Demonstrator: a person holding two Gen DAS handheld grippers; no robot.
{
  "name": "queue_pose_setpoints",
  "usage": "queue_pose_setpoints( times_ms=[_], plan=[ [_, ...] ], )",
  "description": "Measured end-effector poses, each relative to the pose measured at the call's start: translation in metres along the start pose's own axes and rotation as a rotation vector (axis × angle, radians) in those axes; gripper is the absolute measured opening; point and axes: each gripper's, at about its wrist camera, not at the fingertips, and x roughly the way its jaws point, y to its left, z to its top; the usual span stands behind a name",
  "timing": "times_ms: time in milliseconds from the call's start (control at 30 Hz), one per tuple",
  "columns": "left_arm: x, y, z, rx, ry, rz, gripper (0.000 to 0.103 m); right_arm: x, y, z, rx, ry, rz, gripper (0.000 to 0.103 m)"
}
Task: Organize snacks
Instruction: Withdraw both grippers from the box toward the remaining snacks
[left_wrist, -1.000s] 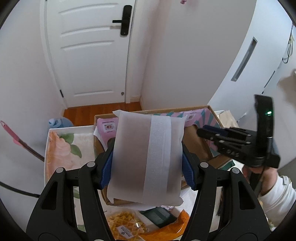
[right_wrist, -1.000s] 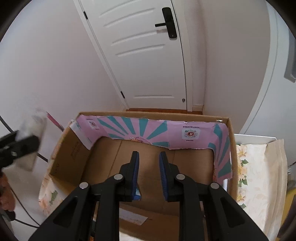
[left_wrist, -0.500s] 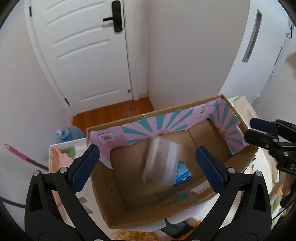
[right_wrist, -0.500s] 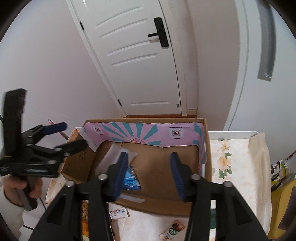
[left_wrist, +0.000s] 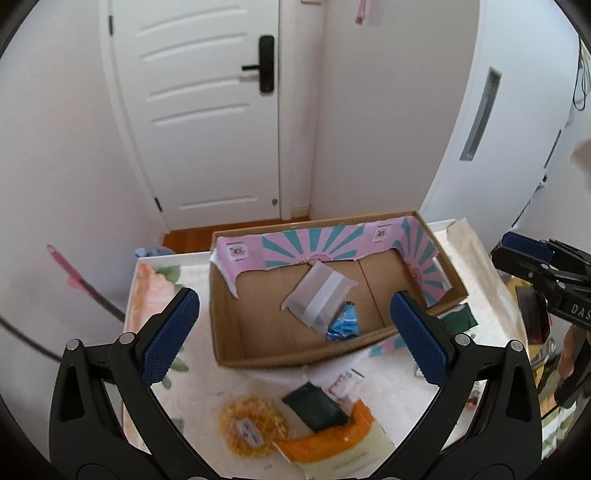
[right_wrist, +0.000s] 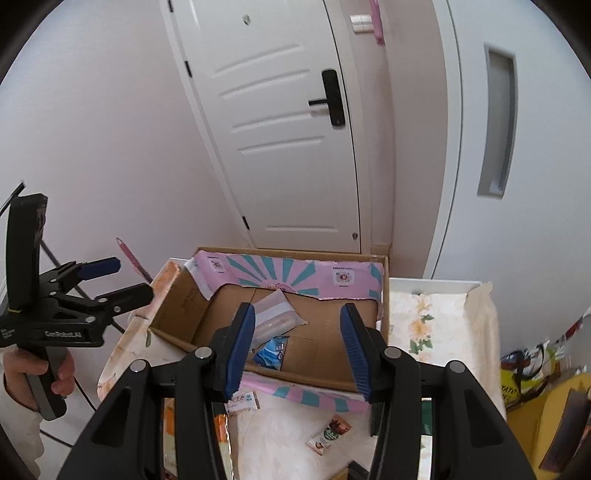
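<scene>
Below the wide, empty left claw (left_wrist: 295, 328), an orange packet (left_wrist: 332, 439) shows, unseen past the part-open, empty right claw (right_wrist: 299, 347).

- Left gripper (left_wrist: 295, 332) points downward, jaws spread wide, nothing between them.
- Right gripper (right_wrist: 298, 350) angles down too, jaws parted and empty.

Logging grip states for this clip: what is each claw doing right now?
Left claw: open wide, holding nothing.
Right claw: open, holding nothing; the translucent white snack packet lies in the brown cardboard box.
</scene>
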Motion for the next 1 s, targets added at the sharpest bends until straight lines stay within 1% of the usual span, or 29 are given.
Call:
queue_pose_setpoints(
  times_ms=[200, 333, 433, 567, 633, 667, 700, 767, 833, 900, 1000],
  plan=[
    [-0.04, -0.016, -0.024, -0.026, -0.032, 0.046, 0.103, -0.038, -0.004, -0.012, -0.036, -0.026, 0.005, 0.044],
    [-0.062, -0.029, -0.047, -0.054, -0.044, 0.078, 0.103, -0.054, -0.008, -0.027, -0.056, -0.013, 0.024, 0.044],
    [-0.076, -0.036, -0.068, -0.088, -0.04, 0.103, 0.103, -0.062, -0.01, -0.041, -0.084, -0.003, 0.041, 0.044],
    [-0.087, -0.038, -0.096, -0.14, -0.005, 0.133, 0.103, -0.068, -0.008, -0.061, -0.137, 0.014, 0.076, 0.045],
    [-0.088, -0.039, -0.108, -0.161, 0.016, 0.14, 0.103, -0.068, -0.005, -0.07, -0.162, 0.022, 0.088, 0.057],
    [-0.09, -0.038, -0.113, -0.171, 0.025, 0.143, 0.103, -0.068, -0.004, -0.074, -0.17, 0.026, 0.094, 0.068],
    [-0.092, -0.036, -0.119, -0.181, 0.033, 0.147, 0.103, -0.068, -0.001, -0.079, -0.174, 0.028, 0.101, 0.077],
    [-0.095, -0.034, -0.126, -0.182, 0.035, 0.151, 0.103, -0.068, 0.004, -0.086, -0.178, 0.031, 0.115, 0.085],
    [-0.096, -0.031, -0.131, -0.166, 0.037, 0.151, 0.103, -0.067, 0.009, -0.093, -0.177, 0.031, 0.116, 0.086],
    [-0.094, -0.03, -0.135, -0.131, 0.038, 0.131, 0.103, -0.064, 0.014, -0.098, -0.175, 0.035, 0.11, 0.086],
    [-0.085, -0.032, -0.139, -0.04, 0.049, 0.095, 0.103, -0.063, 0.02, -0.108, -0.16, 0.025, 0.078, 0.086]
  ],
)
